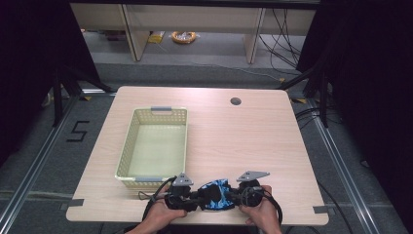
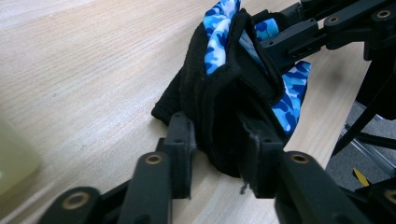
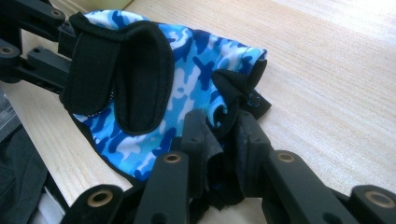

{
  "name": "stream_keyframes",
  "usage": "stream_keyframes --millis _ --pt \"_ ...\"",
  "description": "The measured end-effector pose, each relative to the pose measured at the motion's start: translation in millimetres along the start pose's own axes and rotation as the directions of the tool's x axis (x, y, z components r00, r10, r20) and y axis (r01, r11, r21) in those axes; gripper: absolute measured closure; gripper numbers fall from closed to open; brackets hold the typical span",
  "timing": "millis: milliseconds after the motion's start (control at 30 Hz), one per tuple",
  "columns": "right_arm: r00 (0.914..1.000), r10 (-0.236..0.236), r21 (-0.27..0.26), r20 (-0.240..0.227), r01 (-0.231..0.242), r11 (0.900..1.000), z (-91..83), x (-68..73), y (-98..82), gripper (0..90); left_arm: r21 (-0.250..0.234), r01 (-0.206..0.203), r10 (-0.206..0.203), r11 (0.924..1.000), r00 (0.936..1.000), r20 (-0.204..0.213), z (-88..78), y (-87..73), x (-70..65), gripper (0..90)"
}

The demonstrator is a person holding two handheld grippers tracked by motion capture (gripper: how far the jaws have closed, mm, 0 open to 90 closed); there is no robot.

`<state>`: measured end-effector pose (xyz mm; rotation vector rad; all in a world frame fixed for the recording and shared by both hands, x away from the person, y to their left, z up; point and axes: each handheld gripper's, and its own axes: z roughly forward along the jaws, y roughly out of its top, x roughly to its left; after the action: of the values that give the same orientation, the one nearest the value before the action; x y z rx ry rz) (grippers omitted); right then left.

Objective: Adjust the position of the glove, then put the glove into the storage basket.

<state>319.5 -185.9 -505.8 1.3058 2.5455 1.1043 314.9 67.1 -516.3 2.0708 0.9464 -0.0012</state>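
From the high view, a light wooden table (image 1: 234, 141) is seen with a pale yellow perforated basket (image 1: 130, 146) set on its left half, grey handles at its near and far ends, nothing visible inside it. At the near edge of the table, just right of the basket's near corner, a blue camouflage glove (image 1: 217, 194) with black trim is held between the two tools: the left gripper (image 1: 195, 196) is brought in from the left by the left hand (image 1: 163, 217), the right gripper (image 1: 233, 196) from the right by the right hand (image 1: 260, 209), and the two are pointed at each other with the glove between them. A round cable hole (image 1: 235, 101) is seen near the table's far edge. In the left gripper view, the glove (image 2: 233, 88) is seen resting on the wood, its black edge caught between the two black jaws, which are pinched onto the fabric; the right gripper (image 2: 280, 37) is seen beyond, gripping the glove's far end. A corner of the basket (image 2: 14, 158) is glimpsed at the left edge. In the right gripper view, the glove (image 3: 191, 70) is shown with its black wrist strap (image 3: 121, 70) folded across the camouflage; the jaws are closed on a bunched black fold at its near edge, and the left gripper (image 3: 65, 58) is seen at the upper left, clamped on the strap end.
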Motion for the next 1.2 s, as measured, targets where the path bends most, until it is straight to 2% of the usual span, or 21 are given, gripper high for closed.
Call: stream_keyframes --millis 33,100,200,233,267,333,367,433,500,533,600,633,667,700,800,933,967,1000,1100,1133,1200 --pt "1.0 0.001 -0.009 -0.001 -0.001 1.0 0.7 0.1 -0.3 76.5 -0.017 0.002 -0.002 0.9999 0.9999 0.01 -0.5 -0.5 -1.8 71.2" --pt "1.0 0.001 -0.009 -0.002 -0.001 1.0 0.7 0.1 -0.4 76.6 -0.03 -0.011 0.011 0.9995 0.9999 -0.01 -1.2 -0.6 -2.8 76.2" --pt "1.0 -0.007 -0.017 0.004 0.007 1.0 1.1 0.0 -0.6 76.9 -0.046 -0.029 0.029 0.9985 0.9995 -0.014 -1.6 -0.8 -3.9 80.6" --pt "0.9998 -0.019 0.007 0.002 0.019 1.0 -0.6 -0.5 -0.1 77.1 -0.044 -0.032 0.031 0.9985 0.9994 -0.013 -2.0 -0.5 -3.6 81.3" --pt "0.9998 -0.019 0.007 0.002 0.019 1.0 -0.6 -0.5 -0.1 77.1 -0.044 -0.032 0.031 0.9985 0.9994 -0.013 -2.0 -0.5 -3.6 82.6" --pt "0.9998 -0.018 -0.013 0.004 0.018 1.0 0.3 -0.1 -1.0 77.8 -0.045 -0.023 0.023 0.9987 0.9997 -0.011 -2.6 0.9 -3.1 83.5" --pt "0.9999 -0.015 0.002 -0.003 0.015 1.0 -0.7 -0.3 -0.8 77.9 -0.051 -0.027 0.026 0.9984 0.9996 -0.008 -2.5 1.2 -3.4 83.9" --pt "0.9998 -0.011 -0.059 -0.015 0.01 0.998 3.0 -1.9 -2.9 78.2 -0.055 -0.018 0.018 0.9983 0.9998 -0.009 -2.5 1.3 -4.1 84.2" --pt "0.9996 -0.02 -0.015 -0.019 0.02 1.0 -1.0 -2.9 -1.8 78.6 -0.055 -0.042 0.042 0.9976 0.9991 -0.002 -3.5 2.0 -3.3 84.4" --pt "0.9995 -0.018 -0.01 -0.027 0.018 1.0 -2.3 -2.8 -1.9 78.8 -0.065 -0.037 0.037 0.9972 0.9993 -0.002 -3.4 2.1 -4.1 84.5" --pt "0.9998 -0.004 -0.032 -0.02 0.004 0.999 -3.5 -1.2 -2.8 79.0 -0.068 -0.044 0.044 0.9967 0.999 -0.004 -4.9 2.5 -4.7 84.7" --pt "0.9997 -0.013 -0.033 -0.021 0.012 0.999 -4.9 -1.8 -2.6 79.0 -0.07 -0.05 0.05 0.9963 0.9987 -0.003 -6.5 3.0 -5.3 84.7" --pt "0.9993 -0.011 -0.051 -0.036 0.009 0.999 -5.6 -1.7 -2.9 79.1 -0.066 -0.044 0.044 0.9969 0.999 -0.001 -7.9 3.2 -6.0 84.8" --pt "0.9994 -0.008 -0.054 -0.034 0.006 0.999 -7.1 -1.3 -2.8 79.1 -0.076 -0.062 0.062 0.9952 0.9981 -0.002 -8.3 3.4 -5.9 84.8" --pt "0.9995 -0.012 -0.065 -0.028 0.01 0.998 -9.0 1.3 -3.2 79.2 -0.088 -0.049 0.049 0.995 0.9988 0.001 -11.1 2.4 -7.2 84.8" --pt "0.9992 -0.016 -0.074 -0.036 0.013 0.997 -8.1 6.2 -3.1 79.2 -0.082 -0.057 0.058 0.995 0.9983 0.002 -16.3 -0.5 -5.5 84.8" --pt "0.9985 -0.018 -0.08 -0.053 0.014 0.997 -7.5 6.8 -2.9 79.1 -0.077 -0.071 0.07 0.9945 0.9975 -0.007 -17.9 -0.7 -4.7 84.7" --pt "0.9987 -0.017 -0.078 -0.049 0.013 0.997 -7.9 8.0 -2.3 79.1 -0.097 -0.06 0.06 0.9935 0.9982 -0.003 -18.9 -0.8 -6.0 84.7" --pt "0.9985 -0.006 -0.089 -0.055 0.002 0.996 -10.4 12.1 -1.3 79.1 -0.079 -0.054 0.055 0.9954 0.9984 0.01 -25.4 0.5 -4.8 84.7" --pt "0.997 -0.017 -0.098 -0.075 0.01 0.995 -10.0 12.8 -1.5 79.1 -0.101 -0.06 0.06 0.9931 0.9982 0.0 -25.8 0.0 -4.7 84.7" --pt "0.9962 -0.005 -0.096 -0.087 -0.003 0.995 -13.3 17.1 -1.9 79.2 -0.102 -0.061 0.061 0.9929 0.9981 0.003 -28.6 -0.7 -3.7 84.7"
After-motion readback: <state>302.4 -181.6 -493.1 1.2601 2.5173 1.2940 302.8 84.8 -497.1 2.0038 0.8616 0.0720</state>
